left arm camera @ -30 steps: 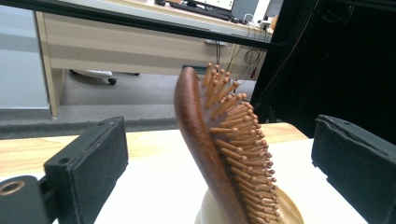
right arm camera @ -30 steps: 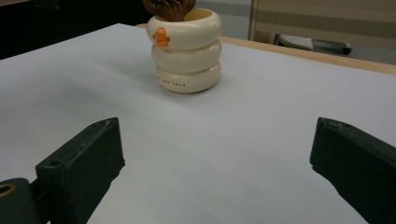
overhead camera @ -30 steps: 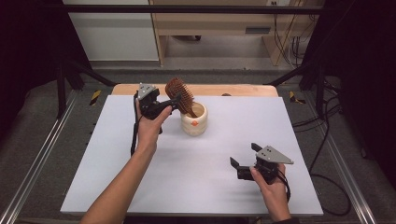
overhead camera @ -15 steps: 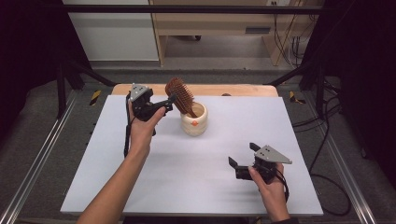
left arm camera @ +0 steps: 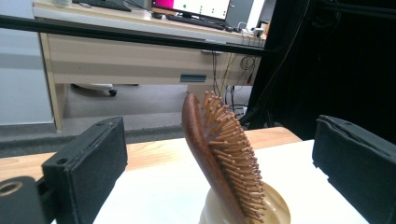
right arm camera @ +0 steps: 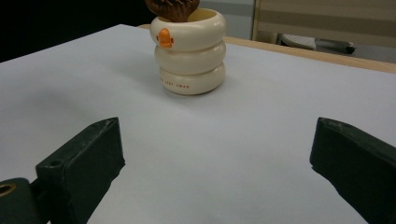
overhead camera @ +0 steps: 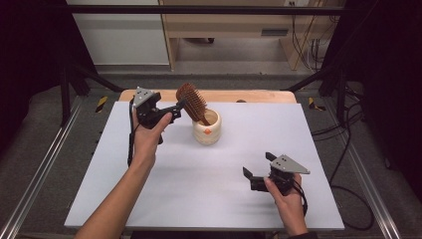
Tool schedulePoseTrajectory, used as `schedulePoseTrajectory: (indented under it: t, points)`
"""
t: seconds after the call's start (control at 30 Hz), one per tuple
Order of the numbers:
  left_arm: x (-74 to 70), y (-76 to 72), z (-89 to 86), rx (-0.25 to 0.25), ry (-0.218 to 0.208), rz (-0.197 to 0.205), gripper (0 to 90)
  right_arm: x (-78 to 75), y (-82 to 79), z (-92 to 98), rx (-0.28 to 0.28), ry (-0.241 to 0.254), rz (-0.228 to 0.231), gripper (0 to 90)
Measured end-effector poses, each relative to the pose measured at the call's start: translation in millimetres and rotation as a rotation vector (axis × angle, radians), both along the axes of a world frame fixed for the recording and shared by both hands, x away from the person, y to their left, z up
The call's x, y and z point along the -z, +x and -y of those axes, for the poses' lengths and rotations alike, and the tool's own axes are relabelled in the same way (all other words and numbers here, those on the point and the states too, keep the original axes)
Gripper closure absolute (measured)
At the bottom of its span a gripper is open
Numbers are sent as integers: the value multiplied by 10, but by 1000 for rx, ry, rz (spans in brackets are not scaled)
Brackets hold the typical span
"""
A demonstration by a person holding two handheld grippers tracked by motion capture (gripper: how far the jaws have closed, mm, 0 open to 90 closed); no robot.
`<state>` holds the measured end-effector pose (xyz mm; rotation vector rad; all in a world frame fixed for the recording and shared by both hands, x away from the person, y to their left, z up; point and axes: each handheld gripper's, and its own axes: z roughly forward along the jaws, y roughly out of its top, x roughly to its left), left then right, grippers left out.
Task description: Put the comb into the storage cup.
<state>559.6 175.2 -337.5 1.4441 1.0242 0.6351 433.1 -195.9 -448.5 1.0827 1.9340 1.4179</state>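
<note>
In the high view, the left claw (overhead camera: 180, 105) was held above the far-left part of the white worktop (overhead camera: 149, 199), its jaws spread and pointing toward 3 o'clock at the wooden hairbrush (overhead camera: 193, 102). The brush stood handle-down in a cream ribbed cup (overhead camera: 207, 128), its head leaning toward 10 o'clock, and the claw's tips sat just beside the head; whether they touched it could not be told. The right claw (overhead camera: 258, 169) rested low over the worktop at about 5 o'clock from the cup, well apart from it, jaws released and empty.

In the left gripper view, the hairbrush (left arm camera: 219, 154) rose between the two black jaws with clear gaps on both sides, so the left claw (left arm camera: 219, 172) was open and gripping nothing. The bristles faced 3 o'clock, and the brush's base sank into the cup (left arm camera: 275, 212) at the bottom edge.

In the right gripper view, the right claw (right arm camera: 219, 163) stood wide apart over bare worktop (right arm camera: 70, 93). The cup (right arm camera: 189, 51), bearing a small orange mark, sat at 12 o'clock ahead of it, with the lower part of the hairbrush (right arm camera: 172, 9) showing above its rim.
</note>
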Motion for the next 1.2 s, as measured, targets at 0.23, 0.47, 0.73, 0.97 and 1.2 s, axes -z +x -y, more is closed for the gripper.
schedulePoseTrajectory:
  t: [0.23, 0.47, 0.73, 0.97, 1.2]
  points:
    - [-51, -27, 28, 17, -6, 12, 34, 0, 1, 0, -1, -1, 1, 33]
    - [-70, -60, 46, 33, -19, 19, 33, 0, 0, 0, -1, 3, -1, 33]
    - [-121, -104, 29, 48, -24, 29, 32, 0, 0, 6, -4, 7, -2, 33]
    - [-173, -148, -7, 60, 2, 52, 31, 2, -2, 4, -6, -1, -3, 35]
    - [-205, -183, -53, 61, -10, 54, 30, 3, -4, 9, -7, -1, -4, 37]
